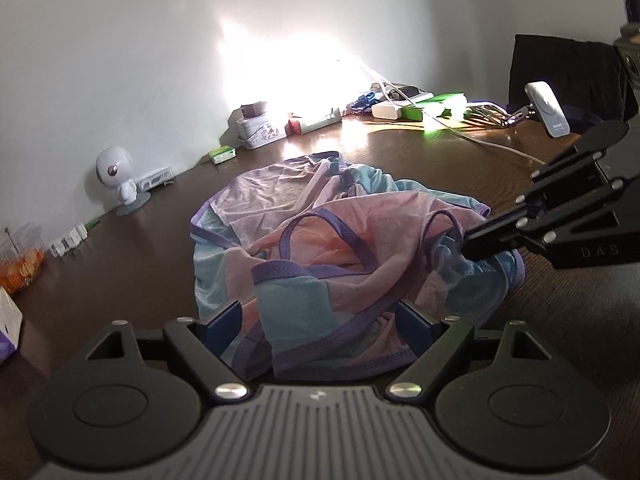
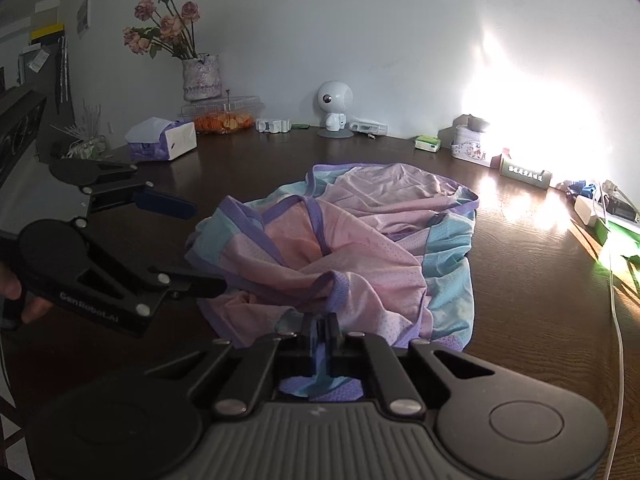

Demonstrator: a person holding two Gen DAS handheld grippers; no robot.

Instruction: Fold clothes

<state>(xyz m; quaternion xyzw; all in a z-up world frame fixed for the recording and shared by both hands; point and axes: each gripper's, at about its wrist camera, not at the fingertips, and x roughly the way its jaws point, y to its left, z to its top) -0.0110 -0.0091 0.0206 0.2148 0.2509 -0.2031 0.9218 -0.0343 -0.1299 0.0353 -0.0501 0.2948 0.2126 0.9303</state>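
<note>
Pinched shut on a purple hem of the one garment (image 2: 344,248): right gripper (image 2: 320,334). Spread wide, a crumpled fold between its pads but unpressed: left gripper (image 1: 320,322). Heaped mid-table (image 2: 520,240), pink, blue and purple mesh. Along the far edge, one white robot figurine (image 2: 334,110), one vase of flowers (image 2: 202,76), one tissue box (image 2: 164,142).

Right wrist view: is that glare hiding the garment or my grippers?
Right wrist view: the glare whitens the wall and far table edge; the garment stays readable. Left wrist view: the same flare sits behind the garment; fisheye bends the table edge.
</note>
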